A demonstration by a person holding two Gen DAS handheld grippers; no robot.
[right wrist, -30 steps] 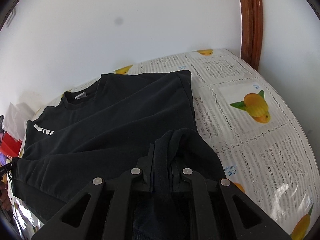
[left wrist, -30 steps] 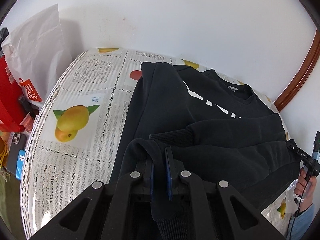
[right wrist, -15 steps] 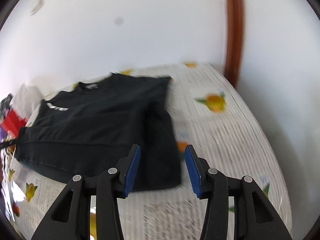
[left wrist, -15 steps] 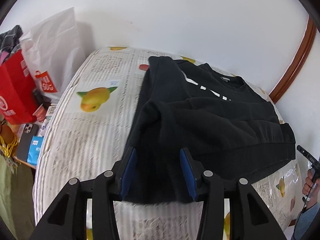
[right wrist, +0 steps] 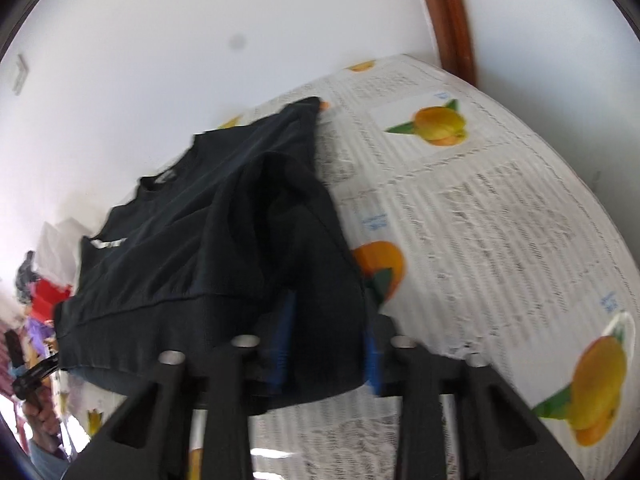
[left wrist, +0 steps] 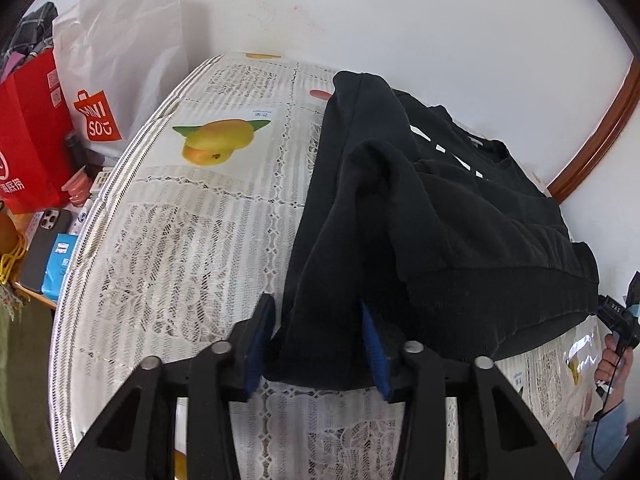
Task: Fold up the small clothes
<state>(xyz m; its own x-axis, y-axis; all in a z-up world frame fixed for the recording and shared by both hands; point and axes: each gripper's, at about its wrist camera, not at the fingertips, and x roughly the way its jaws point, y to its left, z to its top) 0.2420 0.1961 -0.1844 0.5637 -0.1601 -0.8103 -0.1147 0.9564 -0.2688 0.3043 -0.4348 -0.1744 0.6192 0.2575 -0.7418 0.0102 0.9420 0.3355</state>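
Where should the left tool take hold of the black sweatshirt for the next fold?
Take the black sweatshirt by its near left corner, at the ribbed hem. Come from the table's front edge: that corner already sits between the left tool's pads, and the sleeves are folded in.

Likely home: fruit-print tablecloth (left wrist: 192,208), shopping bags (left wrist: 36,136).

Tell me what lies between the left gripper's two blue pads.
Left wrist view: a folded corner of the black sweatshirt sits between the left gripper pads, which are not pressing it.
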